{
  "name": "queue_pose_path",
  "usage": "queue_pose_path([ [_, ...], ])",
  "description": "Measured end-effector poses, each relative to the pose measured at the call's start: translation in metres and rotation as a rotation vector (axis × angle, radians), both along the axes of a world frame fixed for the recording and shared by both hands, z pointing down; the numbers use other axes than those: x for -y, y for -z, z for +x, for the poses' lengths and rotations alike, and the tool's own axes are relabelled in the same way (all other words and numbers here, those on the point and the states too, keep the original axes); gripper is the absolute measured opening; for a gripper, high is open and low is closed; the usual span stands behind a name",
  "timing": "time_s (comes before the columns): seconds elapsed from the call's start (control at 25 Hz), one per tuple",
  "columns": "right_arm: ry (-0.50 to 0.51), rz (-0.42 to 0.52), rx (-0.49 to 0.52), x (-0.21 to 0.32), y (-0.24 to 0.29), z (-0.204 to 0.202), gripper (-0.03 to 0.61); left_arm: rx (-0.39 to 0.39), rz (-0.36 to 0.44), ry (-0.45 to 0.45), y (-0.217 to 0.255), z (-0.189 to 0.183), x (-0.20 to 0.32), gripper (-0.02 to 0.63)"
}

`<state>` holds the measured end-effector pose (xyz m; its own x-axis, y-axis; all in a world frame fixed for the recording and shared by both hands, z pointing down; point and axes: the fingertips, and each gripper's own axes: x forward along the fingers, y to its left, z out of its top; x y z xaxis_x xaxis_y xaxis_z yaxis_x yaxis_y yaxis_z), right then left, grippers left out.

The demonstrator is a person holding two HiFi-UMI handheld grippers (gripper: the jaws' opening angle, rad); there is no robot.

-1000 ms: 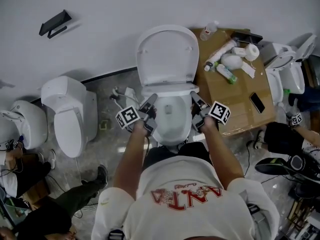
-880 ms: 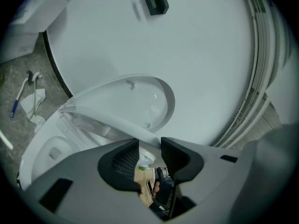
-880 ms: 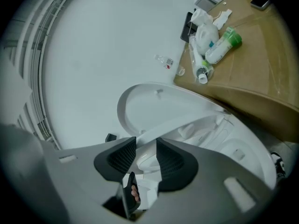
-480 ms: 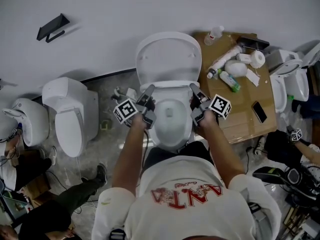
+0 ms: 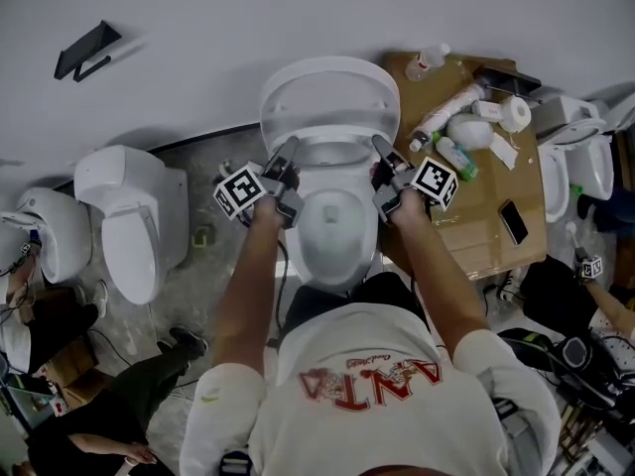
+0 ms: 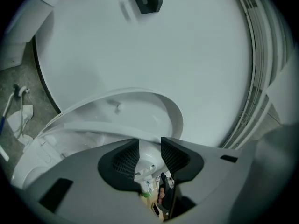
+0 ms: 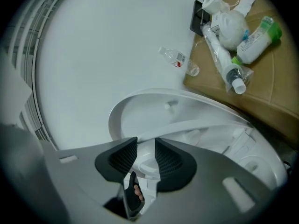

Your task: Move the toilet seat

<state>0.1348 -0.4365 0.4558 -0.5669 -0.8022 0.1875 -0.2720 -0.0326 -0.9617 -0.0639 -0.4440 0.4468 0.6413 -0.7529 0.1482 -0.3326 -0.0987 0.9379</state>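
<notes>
- Head view: the toilet bowl [image 5: 310,261] lies open at centre frame, with its lid [image 5: 327,97] upright above it. The toilet seat [image 5: 333,151] is part-raised between them. My left hand-held gripper [image 5: 289,155] and right hand-held gripper [image 5: 381,150] flank it.
- Left gripper view: my jaws stand fairly wide, gripping the seat's rim at lower centre.
- Right gripper view: my jaws have just been closing, now narrower, onto the opposite rim. Bottles [image 7: 254,43] lie on the cardboard worktop [image 7: 261,78], upper right.

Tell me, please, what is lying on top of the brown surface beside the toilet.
On the brown surface: a clear bottle, a wrapped tube, a white roll, a green-capped bottle and a phone. The person's forearm covers part of its near edge.
</notes>
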Motion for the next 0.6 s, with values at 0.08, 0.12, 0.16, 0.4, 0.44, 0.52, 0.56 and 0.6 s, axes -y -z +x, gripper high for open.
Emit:
queue_pose_path([
  [0.08,-0.002,0.006,-0.01,0.008,0.0,-0.001,0.119,0.019,0.007,0.001,0.0,0.0,0.008,0.149],
  [0.12,-0.004,0.009,-0.016,0.011,0.0,-0.001,0.118,0.028,0.011,0.004,-0.001,0.0,0.012,0.149],
  [0.16,-0.005,0.01,-0.021,0.014,-0.001,-0.002,0.118,0.034,0.015,0.01,-0.001,0.0,0.014,0.149],
  [0.4,-0.003,0.015,-0.018,0.024,-0.002,-0.001,0.117,0.05,0.028,0.02,-0.002,0.001,0.025,0.149],
  [0.44,-0.005,0.015,-0.013,0.026,-0.002,-0.001,0.117,0.053,0.027,0.015,-0.002,0.001,0.027,0.149],
  [0.52,-0.013,0.013,-0.001,0.029,-0.003,-0.001,0.117,0.067,0.029,0.002,-0.002,0.001,0.029,0.149],
  [0.56,-0.016,0.012,0.006,0.03,-0.003,-0.002,0.117,0.08,0.033,-0.006,-0.002,0.001,0.03,0.15],
  [0.6,-0.018,0.013,0.009,0.031,-0.002,-0.003,0.118,0.098,0.041,-0.014,-0.002,0.001,0.03,0.15],
])
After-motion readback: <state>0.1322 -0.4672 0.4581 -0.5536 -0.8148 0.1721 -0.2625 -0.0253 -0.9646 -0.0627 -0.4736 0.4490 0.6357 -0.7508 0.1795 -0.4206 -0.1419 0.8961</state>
